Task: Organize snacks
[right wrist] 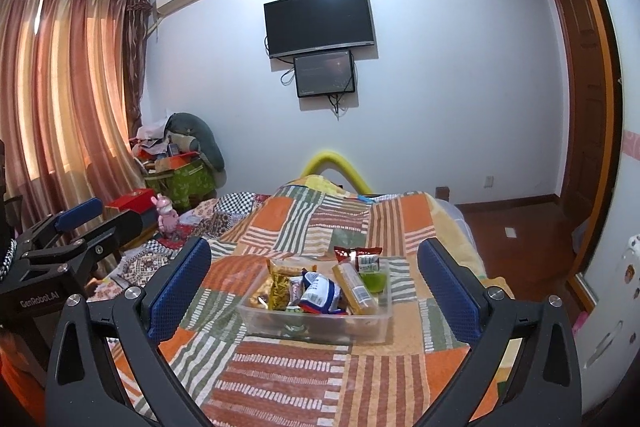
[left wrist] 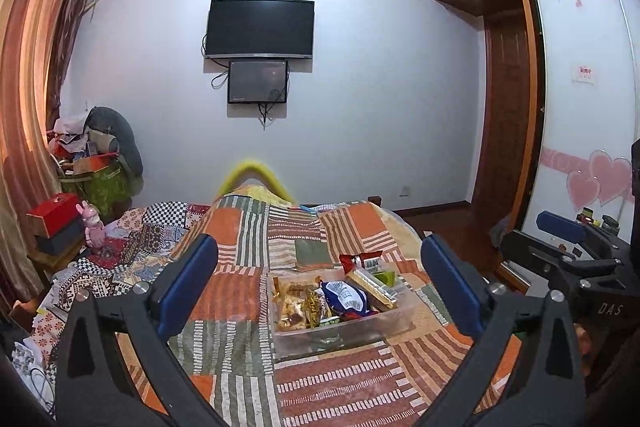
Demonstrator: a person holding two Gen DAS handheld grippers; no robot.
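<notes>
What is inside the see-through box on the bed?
The clear box holds snack packets: a blue-and-white bag, a long yellow cracker pack, a gold packet. Whatever lies beneath them is covered.

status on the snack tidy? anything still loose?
Looks near done: the snacks sit piled in the clear bin on the bed, among them a blue packet and a cracker sleeve. A red packet pokes above the far rim. Nothing in hand: left gripper and right gripper both hover with jaws open. No loose snacks visible on the bed.
</notes>
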